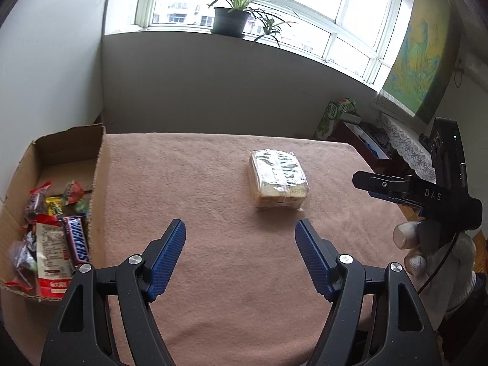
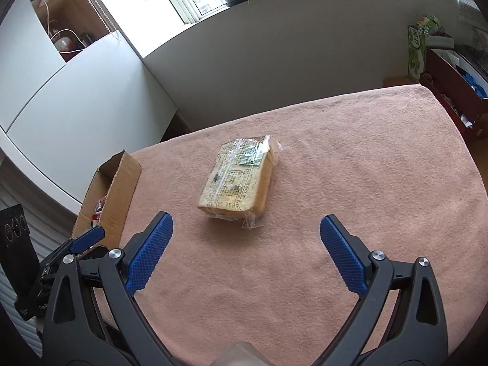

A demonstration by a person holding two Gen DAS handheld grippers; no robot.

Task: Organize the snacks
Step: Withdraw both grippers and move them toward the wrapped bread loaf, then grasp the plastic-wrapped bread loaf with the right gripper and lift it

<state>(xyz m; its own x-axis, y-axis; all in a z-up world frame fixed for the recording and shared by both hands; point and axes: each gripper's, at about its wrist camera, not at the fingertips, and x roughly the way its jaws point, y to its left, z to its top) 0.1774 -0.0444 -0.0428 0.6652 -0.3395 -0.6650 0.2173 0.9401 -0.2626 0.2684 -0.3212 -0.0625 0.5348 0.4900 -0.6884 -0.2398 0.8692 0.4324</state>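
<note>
Pink terry cloth covers the tabletop (image 1: 213,274), and a clear-wrapped pack of bread slices (image 1: 278,179) lies on it just above the frame's middle in the left wrist view, alone and untouched. The left claw (image 1: 240,228) hangs over the cloth in the lower centre, its 2 blue pads spread wide with nothing between them. The right claw (image 2: 246,224) likewise stands wide apart and empty, short of the pack. At the left edge a cardboard box (image 1: 65,146) holds wrapped sweets and a Snickers bar (image 1: 77,241). A gloved hand (image 1: 427,256) grips the right tool.
</note>
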